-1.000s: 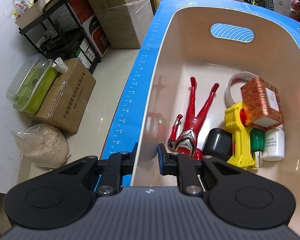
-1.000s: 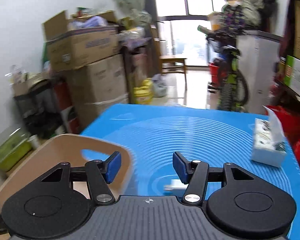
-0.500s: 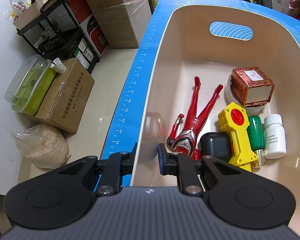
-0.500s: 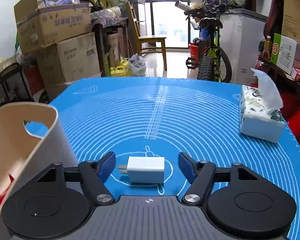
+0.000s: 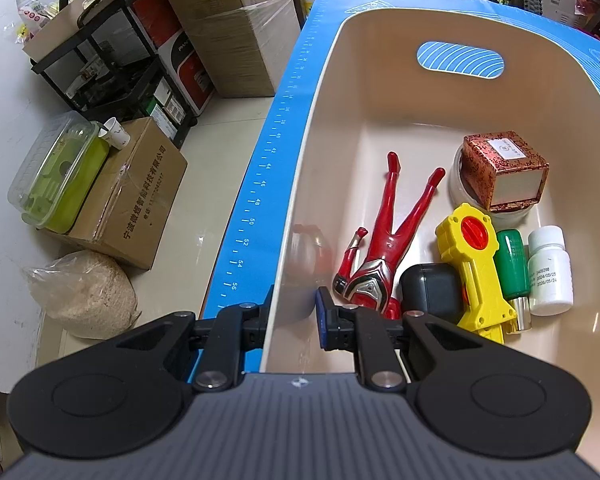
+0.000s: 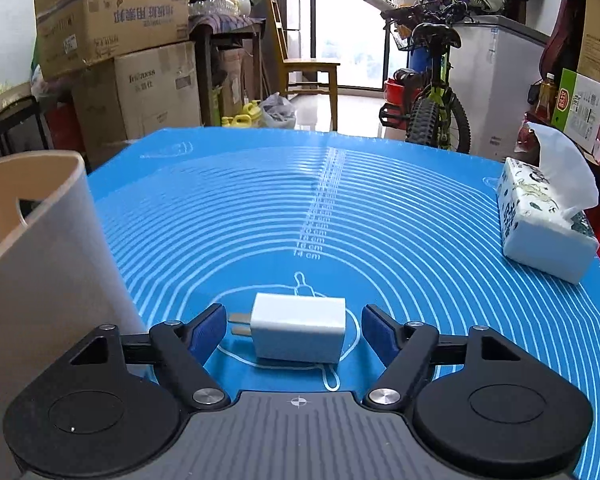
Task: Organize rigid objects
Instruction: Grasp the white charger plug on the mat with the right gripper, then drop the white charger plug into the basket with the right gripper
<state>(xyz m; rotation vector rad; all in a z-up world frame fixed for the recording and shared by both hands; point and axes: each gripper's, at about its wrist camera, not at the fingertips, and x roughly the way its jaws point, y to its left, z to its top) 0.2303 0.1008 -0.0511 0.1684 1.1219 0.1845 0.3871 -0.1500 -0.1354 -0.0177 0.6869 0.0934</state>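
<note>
The right gripper (image 6: 294, 330), jaws spread, brackets the white charger (image 6: 300, 334) (prongs toward its left pad), untouched; the left gripper (image 5: 292, 320) pinches the bin wall (image 5: 288, 280).

My surface is covered by a blue mat (image 6: 380, 216); on it sit the beige bin (image 5: 380, 92), a white charger (image 6: 300, 332) and a tissue pack (image 6: 540, 228).

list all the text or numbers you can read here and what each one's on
"14 cm", "16 cm": centre scale of the blue mat.
"40" to "56": ruler on the mat's edge.
"Intrasss", uncertain: cardboard box.
"2024/05/25": white bottle; other lines too small.
Chinese print on the floor carton: not legible.
</note>
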